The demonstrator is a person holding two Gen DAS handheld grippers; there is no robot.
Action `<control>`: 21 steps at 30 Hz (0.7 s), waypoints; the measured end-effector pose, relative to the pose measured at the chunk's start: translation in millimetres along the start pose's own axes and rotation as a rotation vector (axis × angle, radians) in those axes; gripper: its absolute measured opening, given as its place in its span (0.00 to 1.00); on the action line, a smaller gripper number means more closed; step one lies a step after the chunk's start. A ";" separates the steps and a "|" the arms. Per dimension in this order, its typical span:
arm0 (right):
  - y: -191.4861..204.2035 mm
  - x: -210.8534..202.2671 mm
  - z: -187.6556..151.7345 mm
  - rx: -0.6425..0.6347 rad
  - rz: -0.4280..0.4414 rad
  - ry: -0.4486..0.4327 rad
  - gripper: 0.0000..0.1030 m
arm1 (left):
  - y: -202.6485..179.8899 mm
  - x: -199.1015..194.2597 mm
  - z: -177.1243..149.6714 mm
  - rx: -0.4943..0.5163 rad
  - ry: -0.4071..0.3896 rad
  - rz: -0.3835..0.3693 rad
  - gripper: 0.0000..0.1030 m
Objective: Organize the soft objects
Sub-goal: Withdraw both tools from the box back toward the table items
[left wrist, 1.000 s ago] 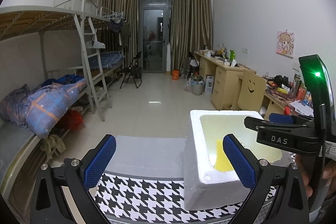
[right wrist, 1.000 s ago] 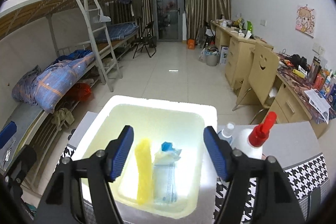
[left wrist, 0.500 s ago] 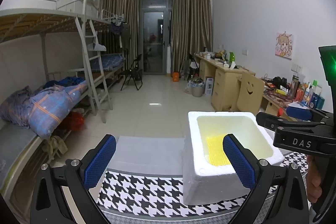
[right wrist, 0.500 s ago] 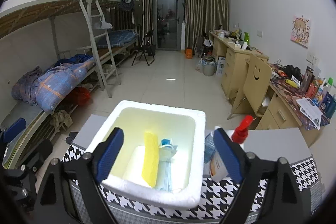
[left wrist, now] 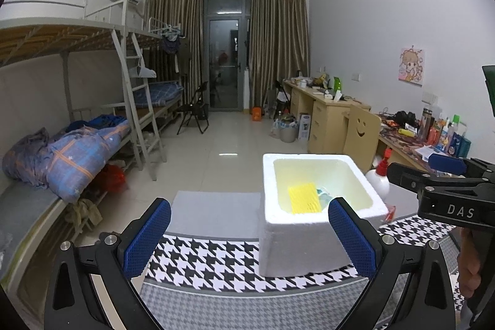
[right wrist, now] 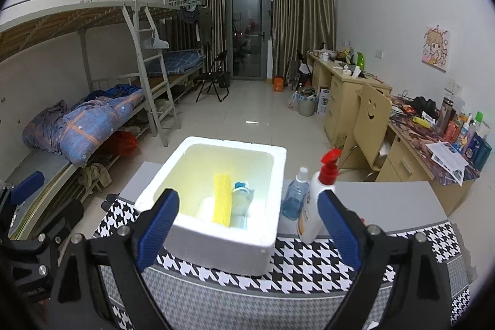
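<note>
A white foam box [right wrist: 216, 240] stands on the houndstooth tablecloth [right wrist: 309, 268]; it also shows in the left wrist view [left wrist: 297, 243]. Inside it lie a yellow sponge-like cloth [right wrist: 222, 203], also in the left wrist view [left wrist: 304, 201], and a pale blue packet with a blue piece [right wrist: 241, 197]. My right gripper [right wrist: 247, 231] is open and empty, held back from the box's near side. My left gripper [left wrist: 249, 237] is open and empty, to the left of the box. The right gripper shows at the right edge of the left wrist view [left wrist: 442, 184].
A white spray bottle with a red trigger [right wrist: 318, 206] and a small blue bottle [right wrist: 294, 197] stand right of the box. Bunk beds [right wrist: 92, 119] line the left wall. Desks and a smiley chair [right wrist: 371, 116] stand on the right.
Both grippers have pulled back and away from the box; it looks smaller and farther in both views. The right gripper has left the space over the box opening.
</note>
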State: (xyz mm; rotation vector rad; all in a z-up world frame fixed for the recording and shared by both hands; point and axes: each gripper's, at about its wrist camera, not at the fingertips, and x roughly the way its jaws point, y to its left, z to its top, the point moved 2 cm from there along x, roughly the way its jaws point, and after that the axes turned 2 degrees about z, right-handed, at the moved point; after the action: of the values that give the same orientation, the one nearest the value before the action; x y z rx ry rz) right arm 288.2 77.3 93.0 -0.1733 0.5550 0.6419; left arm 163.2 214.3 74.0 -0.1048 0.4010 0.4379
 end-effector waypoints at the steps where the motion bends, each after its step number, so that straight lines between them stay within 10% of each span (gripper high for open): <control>1: -0.2 -4.8 -1.6 -0.002 0.002 -0.005 0.91 | -1.2 -3.6 -0.4 0.002 -0.006 -0.001 0.99; 21: -17.3 -89.5 -40.8 0.003 0.003 -0.111 0.91 | -34.2 -81.5 -28.9 0.033 -0.070 -0.039 0.99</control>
State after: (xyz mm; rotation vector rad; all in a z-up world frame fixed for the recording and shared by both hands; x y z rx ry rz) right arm 221.7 4.1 106.8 -0.1329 0.4495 0.6496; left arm 100.2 146.2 80.4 -0.0648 0.3368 0.3951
